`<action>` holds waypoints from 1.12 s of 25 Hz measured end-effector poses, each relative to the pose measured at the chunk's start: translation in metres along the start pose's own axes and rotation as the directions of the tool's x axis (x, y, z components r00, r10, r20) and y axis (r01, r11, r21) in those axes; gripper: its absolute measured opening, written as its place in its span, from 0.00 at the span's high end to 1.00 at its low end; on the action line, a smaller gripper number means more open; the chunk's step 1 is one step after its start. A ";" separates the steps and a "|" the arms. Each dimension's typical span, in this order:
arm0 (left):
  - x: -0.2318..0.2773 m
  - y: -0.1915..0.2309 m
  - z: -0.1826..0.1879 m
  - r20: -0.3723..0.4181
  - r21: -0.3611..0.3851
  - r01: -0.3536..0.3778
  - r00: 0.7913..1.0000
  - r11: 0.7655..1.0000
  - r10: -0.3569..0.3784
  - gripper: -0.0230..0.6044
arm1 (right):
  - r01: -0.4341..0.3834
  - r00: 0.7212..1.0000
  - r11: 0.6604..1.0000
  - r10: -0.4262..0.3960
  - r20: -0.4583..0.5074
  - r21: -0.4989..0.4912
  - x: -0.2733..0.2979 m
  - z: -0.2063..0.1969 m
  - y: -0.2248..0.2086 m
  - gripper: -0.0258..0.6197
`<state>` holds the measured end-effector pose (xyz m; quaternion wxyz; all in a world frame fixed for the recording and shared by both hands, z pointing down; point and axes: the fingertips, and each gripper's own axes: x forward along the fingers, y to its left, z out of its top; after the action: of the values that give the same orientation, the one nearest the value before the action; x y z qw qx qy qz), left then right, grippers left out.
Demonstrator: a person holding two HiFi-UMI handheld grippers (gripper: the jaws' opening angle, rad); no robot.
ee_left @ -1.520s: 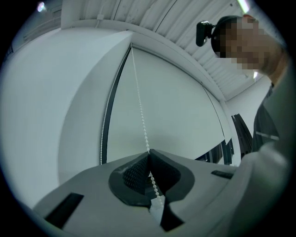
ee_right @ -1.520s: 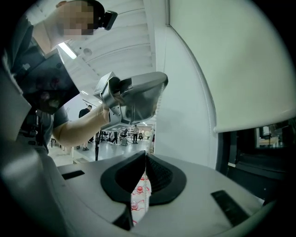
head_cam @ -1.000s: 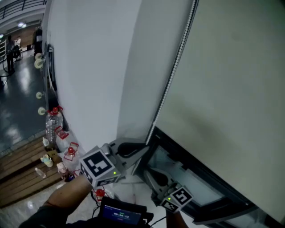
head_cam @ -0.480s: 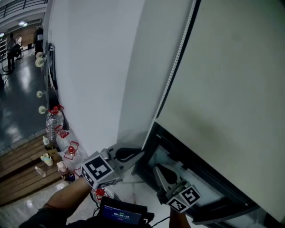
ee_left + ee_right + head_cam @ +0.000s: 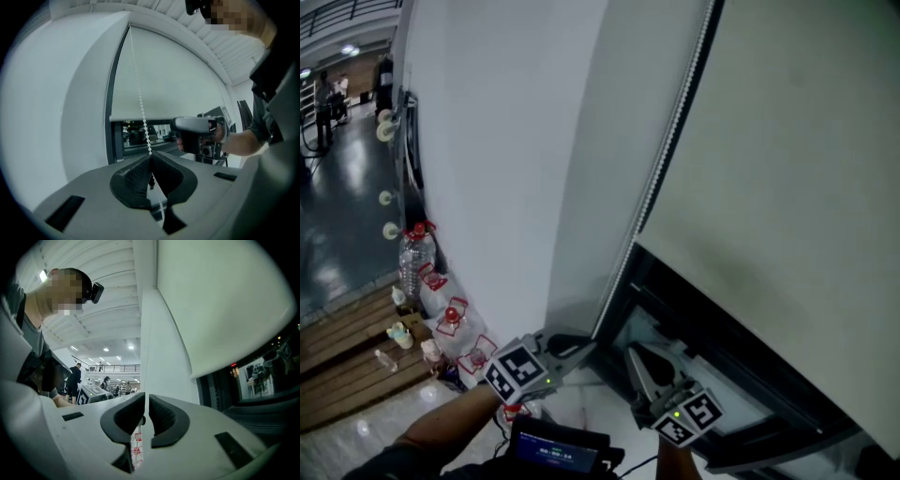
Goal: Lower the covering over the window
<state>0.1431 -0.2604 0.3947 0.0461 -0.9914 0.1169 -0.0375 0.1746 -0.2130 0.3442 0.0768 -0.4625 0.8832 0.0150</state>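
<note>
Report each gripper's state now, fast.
Left gripper: closed on the white beaded pull chain.
Right gripper: jaws slightly apart, holding nothing.

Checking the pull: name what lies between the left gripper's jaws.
The bead chain, clamped by the left gripper, running up beside the blind; left gripper view shows it.
</note>
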 end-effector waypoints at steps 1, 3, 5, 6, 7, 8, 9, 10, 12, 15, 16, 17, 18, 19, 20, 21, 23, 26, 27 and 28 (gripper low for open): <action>0.001 -0.002 -0.011 -0.011 -0.019 0.006 1.000 1.000 -0.006 0.96 | 0.003 1.000 1.000 -0.003 -0.005 0.002 -0.001 -0.002 0.000 0.91; 0.002 -0.005 -0.028 -0.025 -0.043 0.008 1.000 0.999 -0.009 0.96 | 0.005 1.000 1.000 -0.005 -0.011 0.004 -0.002 -0.004 -0.001 0.91; 0.003 -0.007 -0.039 -0.042 -0.033 0.007 0.999 0.999 -0.008 0.96 | 0.008 1.000 1.000 -0.008 -0.011 0.006 -0.003 -0.004 -0.002 0.91; 0.002 -0.008 -0.044 -0.051 -0.020 0.009 0.999 1.000 -0.010 0.96 | 0.010 1.000 1.000 -0.010 -0.010 0.006 -0.003 -0.004 -0.002 0.91; 0.002 -0.011 -0.048 -0.058 -0.009 0.015 0.998 1.000 -0.015 0.96 | 0.012 1.000 1.000 -0.012 -0.011 0.006 -0.004 -0.003 -0.002 0.91; 0.001 -0.013 -0.052 -0.062 -0.005 0.022 0.998 1.000 -0.022 0.96 | 0.014 1.000 1.000 -0.014 -0.012 0.007 -0.005 -0.003 -0.001 0.91; 0.000 -0.015 -0.055 -0.060 -0.007 0.028 0.998 1.000 -0.028 0.96 | 0.015 1.000 1.000 -0.015 -0.014 0.009 -0.005 -0.003 -0.001 0.91; -0.001 -0.016 -0.056 -0.054 -0.018 0.033 0.998 0.999 -0.034 0.96 | 0.015 1.000 1.000 -0.014 -0.015 0.013 -0.004 -0.002 0.000 0.91; -0.001 -0.021 -0.055 -0.034 -0.050 0.056 0.998 0.997 -0.058 0.96 | 0.005 1.000 1.000 -0.005 -0.008 0.027 0.003 0.003 0.001 0.91; 0.004 -0.031 -0.053 -0.028 -0.046 0.083 0.996 0.995 -0.084 0.96 | -0.026 0.999 0.999 0.026 0.019 0.028 0.021 0.024 0.004 0.88; 0.006 -0.033 -0.053 -0.030 -0.041 0.084 0.996 0.996 -0.086 0.96 | -0.038 0.999 0.999 0.038 0.021 0.009 0.027 0.033 0.005 0.84; 0.007 -0.034 -0.053 -0.031 -0.040 0.085 0.996 0.996 -0.086 0.96 | -0.051 0.998 0.999 0.052 0.020 -0.016 0.033 0.042 0.008 0.80; 0.007 -0.035 -0.053 -0.033 -0.039 0.086 0.996 0.995 -0.088 0.96 | -0.066 0.998 0.997 0.066 0.018 -0.040 0.039 0.051 0.010 0.79; 0.007 -0.035 -0.053 -0.037 -0.035 0.088 0.995 0.996 -0.089 0.96 | -0.079 0.997 0.995 0.080 0.019 -0.060 0.045 0.060 0.011 0.79; 0.007 -0.036 -0.053 -0.041 -0.029 0.089 0.995 0.996 -0.090 0.96 | -0.089 0.996 0.993 0.091 0.021 -0.077 0.050 0.068 0.011 0.79; 0.007 -0.037 -0.053 -0.044 -0.024 0.088 0.995 0.996 -0.089 0.96 | -0.096 0.995 0.991 0.099 0.022 -0.091 0.055 0.076 0.010 0.79; 0.007 -0.038 -0.053 -0.041 -0.030 0.087 0.995 0.996 -0.088 0.96 | -0.116 0.993 0.988 0.119 0.025 -0.102 0.063 0.088 0.008 0.79; 0.004 -0.040 -0.053 -0.038 -0.039 0.083 0.996 0.996 -0.084 0.96 | -0.165 0.985 0.981 0.169 0.029 -0.097 0.070 0.105 0.010 0.81; 0.004 -0.039 -0.053 -0.040 -0.036 0.083 0.996 0.996 -0.085 0.96 | -0.176 0.983 0.979 0.179 0.030 -0.099 0.072 0.110 0.011 0.86; 0.004 -0.039 -0.053 -0.043 -0.034 0.084 0.995 0.996 -0.085 0.96 | -0.183 0.982 0.978 0.186 0.027 -0.105 0.074 0.115 0.011 0.89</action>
<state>0.1512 -0.2278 0.4518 0.0257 -0.9950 0.0764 -0.0595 0.1383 -0.2560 0.2196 0.0677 -0.3815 0.9188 0.0756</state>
